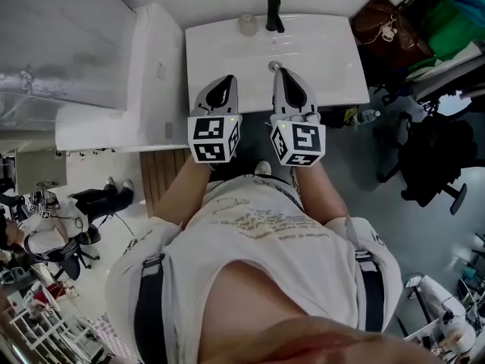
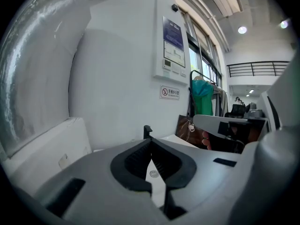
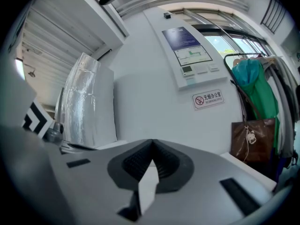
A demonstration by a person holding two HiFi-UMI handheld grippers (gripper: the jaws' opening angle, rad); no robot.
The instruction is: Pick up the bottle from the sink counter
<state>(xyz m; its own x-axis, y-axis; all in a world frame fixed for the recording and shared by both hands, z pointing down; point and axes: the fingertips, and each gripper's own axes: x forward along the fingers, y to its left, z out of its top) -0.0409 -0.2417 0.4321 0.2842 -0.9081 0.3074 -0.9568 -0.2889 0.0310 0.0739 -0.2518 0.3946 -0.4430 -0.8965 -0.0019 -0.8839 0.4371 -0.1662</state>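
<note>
Nearest me: left claw and right claw, side by side over the near edge of the white sink counter. Each claw's own view shows the ribbed pads pressed together at the tips, with nothing pinched between them. Both are empty.

Mid-basin: the drain lies just ahead of the right claw's tips.

Back edge: the bottle, small, pale and upright, stands just beside the black faucet, on its left from where I stand. It is well apart from both claws. Neither gripper view shows it; the left one catches only the faucet top over its closed tips.

Progress, as I judge it: I am facing the sink, but the pick-up itself is not yet begun. Left to do is spread one claw, reach across the basin, close on the bottle and lift it clear — the faucet sits close, so the approach wants care.

Far wall, writing: a small no-smoking sign has a red prohibition ring and Chinese characters; the small line under them is too fine to read for certain. Above it is a wall panel with a blue header, text illegible. To the right, a brown bag hangs under a green garment. No brand is readable on the bottle.
</note>
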